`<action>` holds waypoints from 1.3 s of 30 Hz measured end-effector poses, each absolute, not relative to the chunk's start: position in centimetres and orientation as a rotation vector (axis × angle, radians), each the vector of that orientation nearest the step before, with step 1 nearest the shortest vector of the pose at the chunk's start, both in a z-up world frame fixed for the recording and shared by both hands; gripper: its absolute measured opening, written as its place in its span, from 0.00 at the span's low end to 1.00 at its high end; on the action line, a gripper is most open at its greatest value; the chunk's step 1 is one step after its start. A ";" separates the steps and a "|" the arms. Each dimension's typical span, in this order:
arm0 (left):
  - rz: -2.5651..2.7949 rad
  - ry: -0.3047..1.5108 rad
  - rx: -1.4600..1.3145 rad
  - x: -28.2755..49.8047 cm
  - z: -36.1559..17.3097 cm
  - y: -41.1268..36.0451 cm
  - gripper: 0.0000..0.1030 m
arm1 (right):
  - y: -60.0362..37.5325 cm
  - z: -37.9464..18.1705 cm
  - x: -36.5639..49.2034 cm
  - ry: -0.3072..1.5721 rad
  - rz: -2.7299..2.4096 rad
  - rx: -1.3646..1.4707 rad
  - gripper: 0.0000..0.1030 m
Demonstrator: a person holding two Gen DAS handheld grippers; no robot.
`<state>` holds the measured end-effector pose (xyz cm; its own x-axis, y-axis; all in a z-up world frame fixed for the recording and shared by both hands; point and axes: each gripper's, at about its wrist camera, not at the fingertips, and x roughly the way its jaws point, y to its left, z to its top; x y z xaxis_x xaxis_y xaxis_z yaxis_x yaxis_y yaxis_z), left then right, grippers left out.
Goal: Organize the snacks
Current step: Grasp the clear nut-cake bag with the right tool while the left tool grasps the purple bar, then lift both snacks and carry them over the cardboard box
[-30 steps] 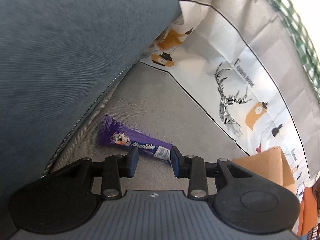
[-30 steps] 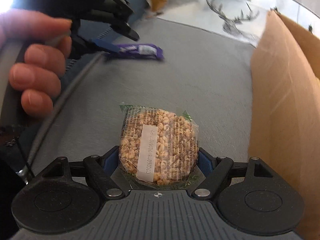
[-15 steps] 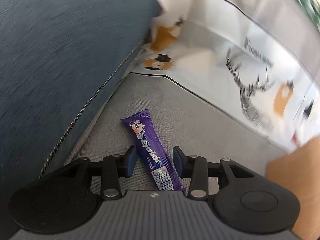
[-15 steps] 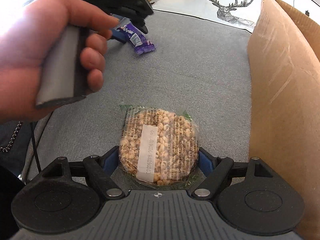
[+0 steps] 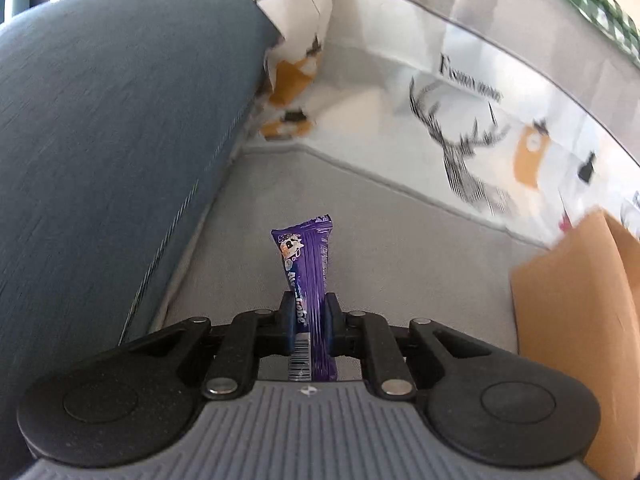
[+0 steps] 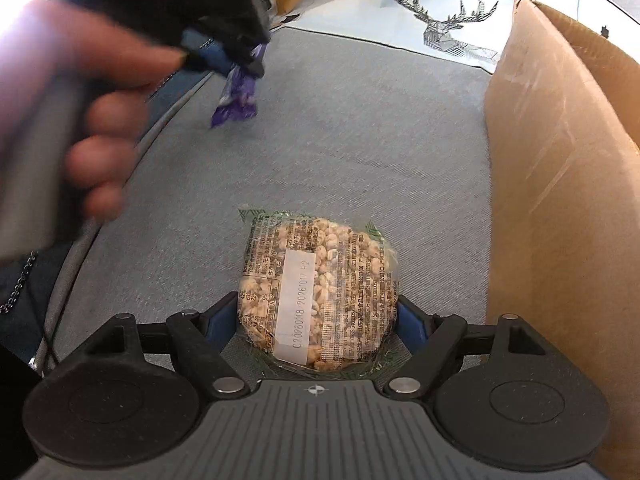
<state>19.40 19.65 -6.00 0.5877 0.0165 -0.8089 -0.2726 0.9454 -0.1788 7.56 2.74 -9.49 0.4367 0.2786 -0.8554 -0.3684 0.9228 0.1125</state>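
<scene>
My left gripper (image 5: 308, 312) is shut on a purple candy bar (image 5: 306, 264), which sticks out forward between the fingers above the grey sofa seat (image 5: 380, 248). In the right wrist view the left gripper (image 6: 244, 56) is at upper left, held by a hand, with the purple bar (image 6: 236, 100) hanging from it off the seat. My right gripper (image 6: 318, 320) is shut on a clear packet of puffed grain cake (image 6: 316, 288) with a white date label, held just above the grey seat (image 6: 340, 140).
A brown cardboard box (image 6: 560, 184) stands at the right, close to my right gripper; its corner shows in the left wrist view (image 5: 576, 304). A blue cushion (image 5: 112, 160) rises on the left. A white cloth with a deer print (image 5: 460, 152) lies behind.
My left gripper turned to line up with the purple bar, closed on it and lifted it off the seat. My right gripper kept hold of the grain cake packet and barely moved.
</scene>
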 end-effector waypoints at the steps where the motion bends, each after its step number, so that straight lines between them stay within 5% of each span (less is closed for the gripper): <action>1: 0.164 0.949 -0.306 18.7 -5.9 19.5 0.14 | 2.7 -9.4 7.5 1.040 0.399 -0.095 0.79; 11: 0.159 1.141 -0.270 16.2 -7.7 18.5 0.15 | 3.0 -9.1 6.9 1.040 0.390 -0.111 0.79; 21: 0.163 1.135 -0.207 16.2 -7.8 18.1 0.14 | 3.0 -9.5 7.1 1.033 0.383 -0.123 0.79; 39: -0.021 0.570 -0.443 5.2 2.8 17.5 0.14 | -2.8 3.2 1.9 0.639 0.437 -0.032 0.79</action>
